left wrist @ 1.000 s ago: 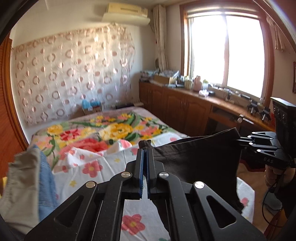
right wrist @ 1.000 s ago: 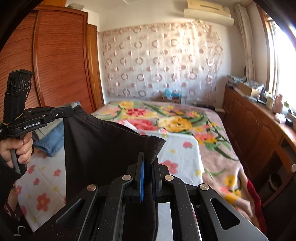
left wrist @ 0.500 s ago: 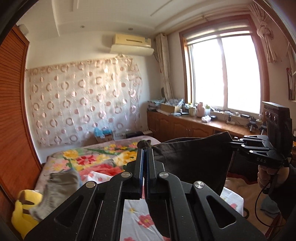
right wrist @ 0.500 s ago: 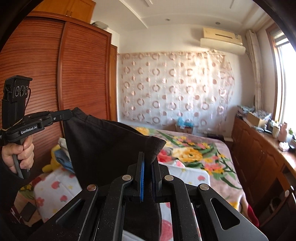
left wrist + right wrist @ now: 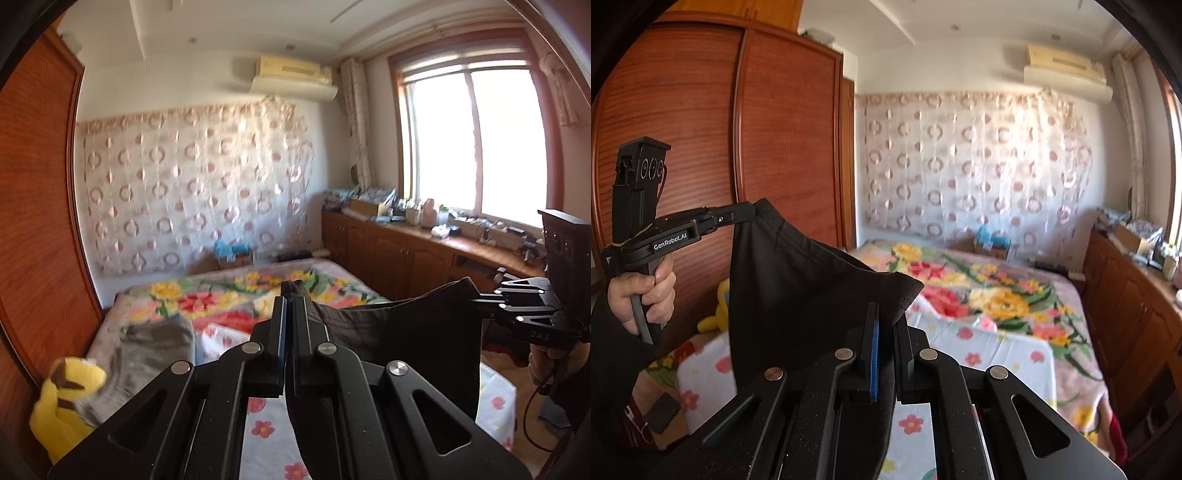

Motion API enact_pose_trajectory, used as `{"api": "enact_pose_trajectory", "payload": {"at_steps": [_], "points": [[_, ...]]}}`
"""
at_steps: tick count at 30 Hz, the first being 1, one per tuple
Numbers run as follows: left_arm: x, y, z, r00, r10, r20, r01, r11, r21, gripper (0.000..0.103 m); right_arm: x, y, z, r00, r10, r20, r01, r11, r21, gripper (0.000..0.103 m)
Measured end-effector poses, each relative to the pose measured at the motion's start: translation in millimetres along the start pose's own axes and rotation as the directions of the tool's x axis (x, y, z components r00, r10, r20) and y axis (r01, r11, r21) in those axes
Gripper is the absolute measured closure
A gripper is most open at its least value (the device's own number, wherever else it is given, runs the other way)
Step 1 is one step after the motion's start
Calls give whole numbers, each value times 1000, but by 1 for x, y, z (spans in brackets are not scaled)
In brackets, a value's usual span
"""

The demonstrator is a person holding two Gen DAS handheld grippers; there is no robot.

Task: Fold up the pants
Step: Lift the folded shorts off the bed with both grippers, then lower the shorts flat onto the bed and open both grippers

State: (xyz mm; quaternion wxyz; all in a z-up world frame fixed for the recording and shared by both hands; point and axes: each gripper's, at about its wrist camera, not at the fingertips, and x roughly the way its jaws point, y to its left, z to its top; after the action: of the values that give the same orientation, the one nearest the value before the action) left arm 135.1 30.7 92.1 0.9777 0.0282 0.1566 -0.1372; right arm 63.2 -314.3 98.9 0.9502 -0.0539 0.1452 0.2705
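Pants (image 5: 402, 332) hang above the bed (image 5: 229, 295), their top edge stretched level between the left claw (image 5: 291, 295) and right claw (image 5: 886, 317), each clamped on one corner.

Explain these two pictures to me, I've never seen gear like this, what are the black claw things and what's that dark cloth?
Each picture comes from a small wide-angle camera riding on a hand-held clamp tool, looking forward along its two fingers. A person holds one tool in each hand; there is no robot arm. The left tool's view shows the left gripper up close and the right gripper off to the side. The right tool's view shows the reverse, with the person's left hand on its handle. Both clamps are shut on the top edge of the dark pants, which hang stretched between them above the flowered bed. On the bed lie a grey garment and a yellow plush toy.
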Motion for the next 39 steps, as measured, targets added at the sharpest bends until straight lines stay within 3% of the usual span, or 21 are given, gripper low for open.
{"api": "enact_pose_trajectory", "payload": {"at_steps": [5, 13, 20, 24, 34, 36, 39], "points": [[64, 11, -31, 995, 8, -103, -11, 999, -35, 100, 65, -37, -18, 994, -10, -107, 12, 1000, 22, 97], [130, 15, -41, 984, 23, -178, -29, 999, -34, 100, 142, -94, -16, 977, -30, -211, 38, 999, 35, 97], [158, 19, -53, 972, 32, -231, -42, 998, -38, 100, 185, -100, 0, 968, -21, -250, 31, 999, 35, 97], [168, 21, -59, 966, 40, -256, -52, 998, -39, 100, 211, -106, -8, 961, -11, -276, 23, 999, 43, 97], [185, 21, -69, 947, 34, -318, -49, 998, -39, 99, 234, -106, -13, 941, -11, -338, 35, 997, 67, 97], [185, 20, -69, 945, 27, -326, -42, 998, -40, 97, 236, -106, -12, 940, -13, -342, 41, 996, 75, 97], [182, 19, -69, 943, 19, -331, -35, 998, -43, 84, 237, -105, -12, 934, -26, -355, 59, 995, 80, 92]]}}
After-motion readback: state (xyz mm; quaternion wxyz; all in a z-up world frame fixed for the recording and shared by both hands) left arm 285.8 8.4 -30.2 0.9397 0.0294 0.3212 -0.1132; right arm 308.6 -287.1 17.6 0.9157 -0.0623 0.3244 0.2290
